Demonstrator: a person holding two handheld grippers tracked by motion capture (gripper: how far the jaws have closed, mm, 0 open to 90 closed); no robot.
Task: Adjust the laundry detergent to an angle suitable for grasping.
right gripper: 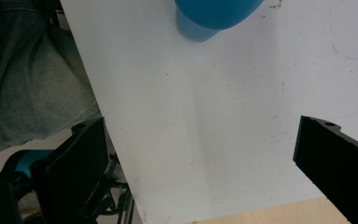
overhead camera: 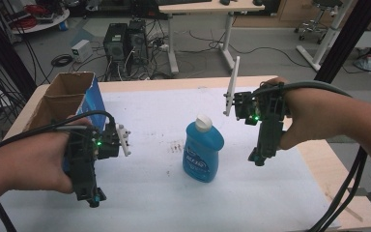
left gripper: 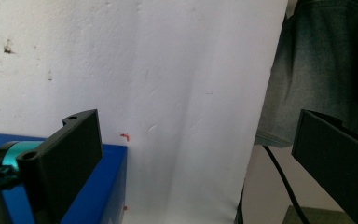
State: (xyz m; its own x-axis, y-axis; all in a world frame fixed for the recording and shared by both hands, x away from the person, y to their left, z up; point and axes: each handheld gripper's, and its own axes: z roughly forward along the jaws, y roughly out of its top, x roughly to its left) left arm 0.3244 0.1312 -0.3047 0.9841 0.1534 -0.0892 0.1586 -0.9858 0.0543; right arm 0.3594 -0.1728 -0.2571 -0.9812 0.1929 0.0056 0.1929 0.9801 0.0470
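Note:
A blue bottle (overhead camera: 203, 152) with a white cap stands upright in the middle of the white mat (overhead camera: 174, 208). My left gripper (overhead camera: 91, 195) hangs over the mat's left part, a hand's width left of the bottle, and points down. In the left gripper view its jaws stand wide apart, and the left gripper (left gripper: 200, 168) is open over bare mat. My right gripper (overhead camera: 259, 157) hovers to the right of the bottle, apart from it. The right gripper (right gripper: 205, 163) is open too, with the bottle's blue body (right gripper: 214, 14) beyond its jaws at the top edge.
An open cardboard box with blue sides (overhead camera: 65, 99) stands at the back left, close to my left hand; its blue side (left gripper: 109, 186) lies behind the left jaw. Bare wooden table (overhead camera: 338, 183) borders the mat on the right. Computer towers (overhead camera: 125, 43) and cables lie on the floor beyond.

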